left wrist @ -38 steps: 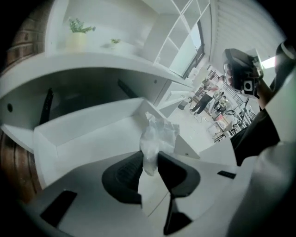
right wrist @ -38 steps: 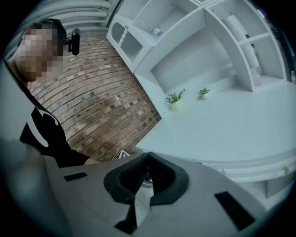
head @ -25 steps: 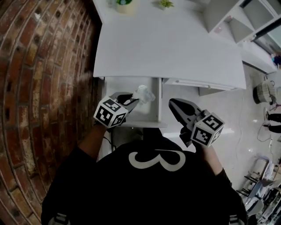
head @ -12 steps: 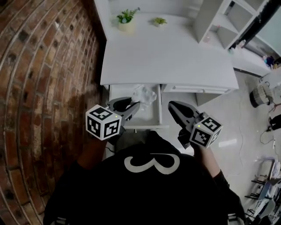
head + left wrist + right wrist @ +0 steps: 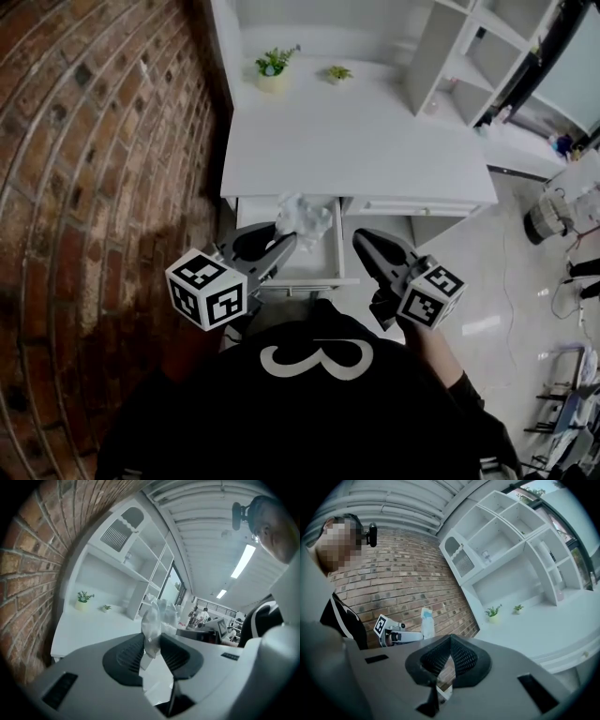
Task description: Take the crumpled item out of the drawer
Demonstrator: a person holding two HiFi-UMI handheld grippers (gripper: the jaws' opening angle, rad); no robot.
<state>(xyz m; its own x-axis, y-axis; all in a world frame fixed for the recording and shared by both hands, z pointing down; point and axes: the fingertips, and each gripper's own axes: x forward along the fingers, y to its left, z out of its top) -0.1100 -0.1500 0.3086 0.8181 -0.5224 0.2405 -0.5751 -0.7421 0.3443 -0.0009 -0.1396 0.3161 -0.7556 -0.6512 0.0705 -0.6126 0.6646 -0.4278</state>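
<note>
A crumpled clear plastic item point(image 5: 304, 218) hangs over the open white drawer point(image 5: 330, 255) of the desk. My left gripper point(image 5: 284, 241) is shut on its lower end. In the left gripper view the plastic point(image 5: 153, 619) sticks up from between the two pads, which pinch it at my left gripper point(image 5: 152, 637). My right gripper point(image 5: 364, 241) hovers to the right of the drawer front, jaws together and empty. Its own view shows my right gripper point(image 5: 450, 637) with the tips touching, and beyond it the left gripper point(image 5: 398, 637) carrying the plastic point(image 5: 427, 622).
The white desk top point(image 5: 347, 141) holds two small potted plants point(image 5: 272, 67) at its far edge. A brick wall point(image 5: 103, 159) runs along the left. White shelving point(image 5: 478, 52) stands at the back right. A closed drawer point(image 5: 412, 206) lies to the right of the open one.
My left gripper has drawn back and upward with the crumpled plastic, raising it above the drawer. The head view has tilted to show more of the desk. The right gripper has barely shifted.
</note>
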